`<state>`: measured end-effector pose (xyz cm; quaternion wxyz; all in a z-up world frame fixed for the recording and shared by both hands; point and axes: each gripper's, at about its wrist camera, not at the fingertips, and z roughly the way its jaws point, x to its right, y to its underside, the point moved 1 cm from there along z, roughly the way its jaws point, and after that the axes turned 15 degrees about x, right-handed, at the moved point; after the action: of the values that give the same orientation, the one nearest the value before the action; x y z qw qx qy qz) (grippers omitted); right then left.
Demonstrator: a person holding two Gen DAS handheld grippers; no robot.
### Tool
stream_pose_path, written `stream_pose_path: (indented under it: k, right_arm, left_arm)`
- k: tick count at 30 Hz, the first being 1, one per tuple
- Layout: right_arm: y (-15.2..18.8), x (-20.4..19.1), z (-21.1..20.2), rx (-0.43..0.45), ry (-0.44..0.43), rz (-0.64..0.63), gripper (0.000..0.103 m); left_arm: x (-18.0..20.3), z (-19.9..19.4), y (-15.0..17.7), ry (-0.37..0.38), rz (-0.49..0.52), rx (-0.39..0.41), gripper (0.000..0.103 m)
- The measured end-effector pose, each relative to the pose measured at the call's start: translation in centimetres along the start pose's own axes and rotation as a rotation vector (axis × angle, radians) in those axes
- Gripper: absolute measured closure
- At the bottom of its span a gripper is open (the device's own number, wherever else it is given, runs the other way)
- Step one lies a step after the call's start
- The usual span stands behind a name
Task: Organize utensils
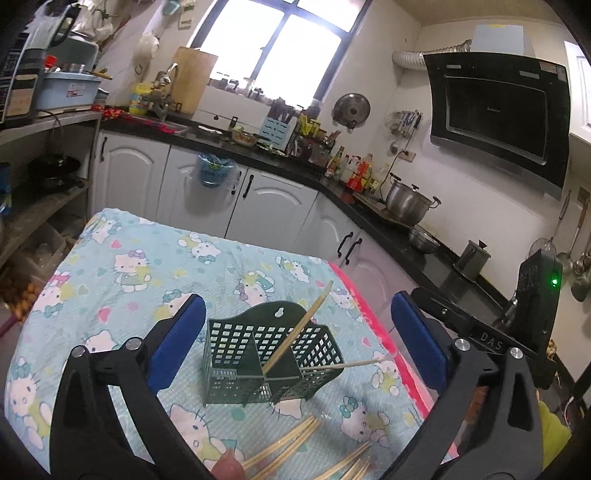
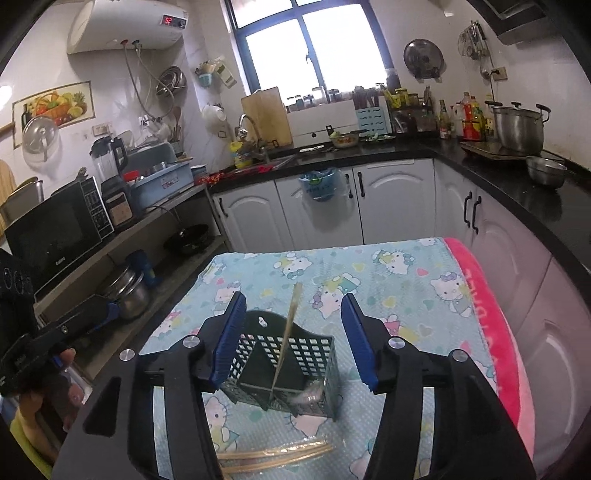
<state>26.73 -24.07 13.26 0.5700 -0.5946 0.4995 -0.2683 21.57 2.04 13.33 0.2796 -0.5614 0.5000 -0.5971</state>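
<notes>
Loose chopsticks (image 1: 295, 448) cut off at the bottom edge — count unclear

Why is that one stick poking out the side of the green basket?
It looks odd. One chopstick lies nearly flat and sticks out through the mesh side of the basket, instead of leaning inside like the other chopstick. More chopsticks lie loose on the cloth in front.

I can read white letters "DAS" on the black body of the right gripper (image 1: 491, 345) as seen from my left wrist camera. From my right wrist camera the water heater (image 2: 125, 26) shows a red digital display, seemingly "52", and the microwave (image 2: 55, 232) carries a brand beginning "Gal", otherwise too small to read.
</notes>
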Motion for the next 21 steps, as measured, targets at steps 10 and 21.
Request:
stream_pose_path:
  k: [10,21]
  right_arm:
    - [1.6,-0.9,-3.2,0.013,0.011,-0.060,0.044]
    - [3.1,-2.7,-6.0,0.015,-0.008,-0.103,0.037]
  left_arm:
    - [0.1,-3.0,1.2,-0.008,0.018,0.017,0.011]
    - [-0.3,-5.9,3.0,-0.005,-0.006,0.017,0.011]
